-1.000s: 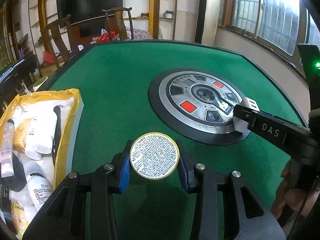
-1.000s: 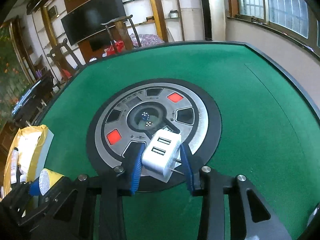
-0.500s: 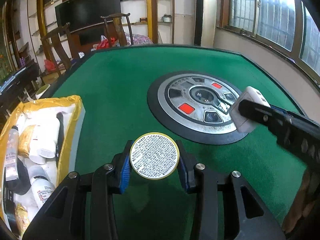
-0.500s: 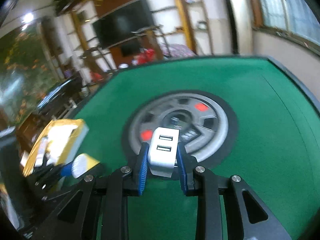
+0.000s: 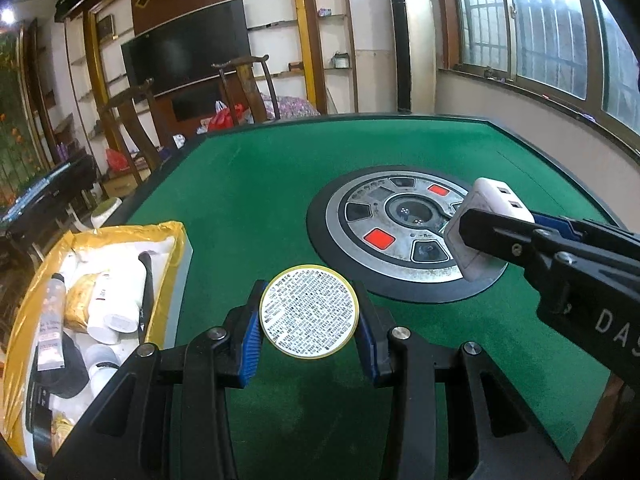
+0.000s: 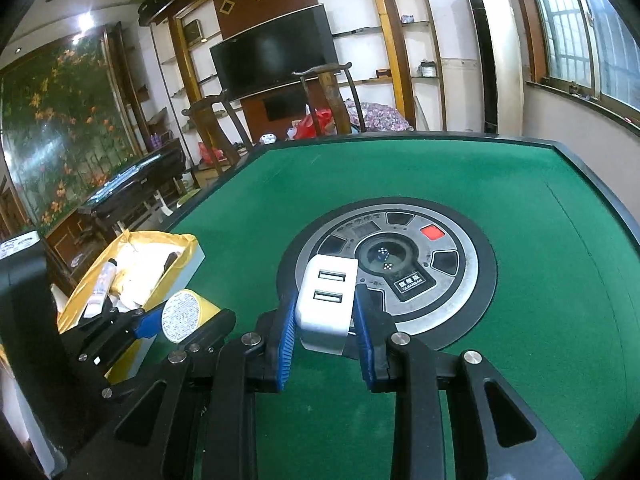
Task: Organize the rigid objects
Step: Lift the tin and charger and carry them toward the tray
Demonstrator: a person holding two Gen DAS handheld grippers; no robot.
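Observation:
My left gripper [image 5: 308, 312] is shut on a round yellow tin [image 5: 308, 311] whose white printed label faces the camera; it hangs above the green table. In the right wrist view that same tin [image 6: 182, 315] and left gripper [image 6: 160, 320] show at the lower left. My right gripper [image 6: 325, 308] is shut on a white USB charger plug [image 6: 328, 300], two ports facing up, held over the near rim of the round control panel [image 6: 440, 276]. From the left wrist view, the charger [image 5: 480, 228] sits at the tip of the right gripper [image 5: 476, 232] at right.
A yellow-lined box [image 5: 176, 240] with tubes, bottles and several other items stands at the table's left edge; it also shows in the right wrist view, box [image 6: 188, 248]. The green felt table [image 5: 260, 200] has a raised dark rim. Wooden chairs [image 6: 332, 96] stand beyond the far edge.
The right gripper closed onto the charger, lifted it off the control panel and swung left toward the left gripper. The left gripper kept its hold on the tin, tilting slightly.

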